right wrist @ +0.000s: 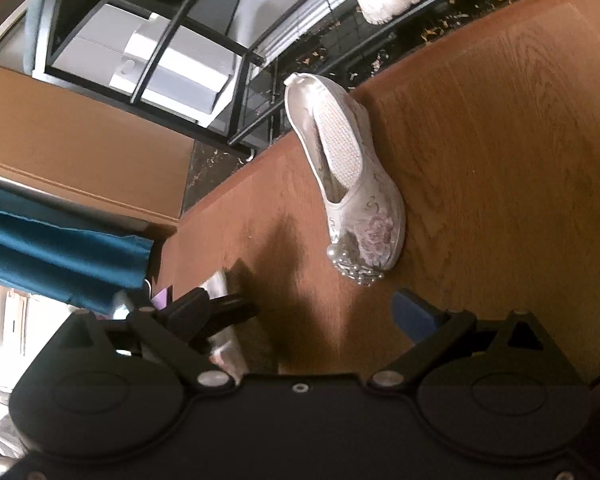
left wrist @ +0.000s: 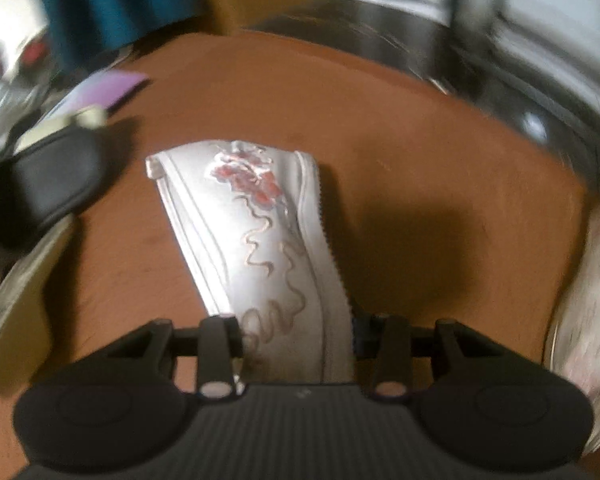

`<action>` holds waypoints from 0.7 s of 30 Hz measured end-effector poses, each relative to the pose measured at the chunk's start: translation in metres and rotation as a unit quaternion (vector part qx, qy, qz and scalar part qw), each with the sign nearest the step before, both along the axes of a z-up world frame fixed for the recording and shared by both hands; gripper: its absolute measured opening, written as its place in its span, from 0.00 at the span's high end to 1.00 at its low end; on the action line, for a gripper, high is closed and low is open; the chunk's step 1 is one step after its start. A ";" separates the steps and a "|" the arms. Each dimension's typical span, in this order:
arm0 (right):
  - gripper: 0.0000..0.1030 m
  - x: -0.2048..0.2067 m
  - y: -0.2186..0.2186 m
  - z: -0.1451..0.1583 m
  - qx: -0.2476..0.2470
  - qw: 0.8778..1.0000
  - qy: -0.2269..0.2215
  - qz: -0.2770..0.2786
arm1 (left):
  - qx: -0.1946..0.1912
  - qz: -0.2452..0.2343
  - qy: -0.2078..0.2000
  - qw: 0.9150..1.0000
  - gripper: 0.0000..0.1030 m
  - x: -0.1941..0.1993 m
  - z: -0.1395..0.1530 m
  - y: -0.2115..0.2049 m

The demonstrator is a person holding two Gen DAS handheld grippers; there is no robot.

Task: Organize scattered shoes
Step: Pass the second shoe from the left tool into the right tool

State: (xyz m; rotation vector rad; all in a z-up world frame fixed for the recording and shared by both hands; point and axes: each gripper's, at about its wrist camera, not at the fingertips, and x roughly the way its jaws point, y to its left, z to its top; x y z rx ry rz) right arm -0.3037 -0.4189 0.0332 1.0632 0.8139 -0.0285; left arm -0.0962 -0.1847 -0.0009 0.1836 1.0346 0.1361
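Embroidered white shoe point(left wrist: 260, 240) sits clamped on its side in the left gripper point(left wrist: 296, 338) above the brown table point(left wrist: 440, 140). Its mate point(right wrist: 348, 176) lies near the table's edge, ahead of the right gripper point(right wrist: 328, 316), whose fingers stand apart. A dark, blurred object point(left wrist: 40, 188), perhaps another gripper, hovers left.
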 end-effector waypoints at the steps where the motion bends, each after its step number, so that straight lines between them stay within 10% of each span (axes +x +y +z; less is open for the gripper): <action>1: 0.03 0.001 -0.001 -0.001 0.003 1.000 0.002 0.000 | 0.019 -0.022 -0.001 1.000 0.39 -0.002 -0.003 -0.014; 4: 0.03 0.002 -0.003 -0.003 0.012 1.000 0.009 0.001 | 0.010 -0.109 0.008 0.994 0.18 -0.006 -0.002 -0.033; 8: 0.03 0.004 -0.001 -0.002 0.009 1.000 0.015 0.004 | 0.025 -0.135 -0.057 0.989 0.15 -0.017 0.022 -0.037; 12: 0.03 0.010 -0.001 0.003 -0.012 1.000 0.011 0.023 | -0.014 -0.065 -0.114 0.991 0.07 -0.023 0.052 -0.004; 16: 0.03 0.034 0.009 0.020 -0.115 0.989 -0.013 0.089 | -0.106 0.127 -0.131 0.977 0.04 -0.046 0.069 0.093; 21: 0.03 0.103 0.066 0.037 -0.221 0.939 -0.056 0.259 | -0.128 0.230 -0.095 0.960 0.04 -0.076 0.051 0.169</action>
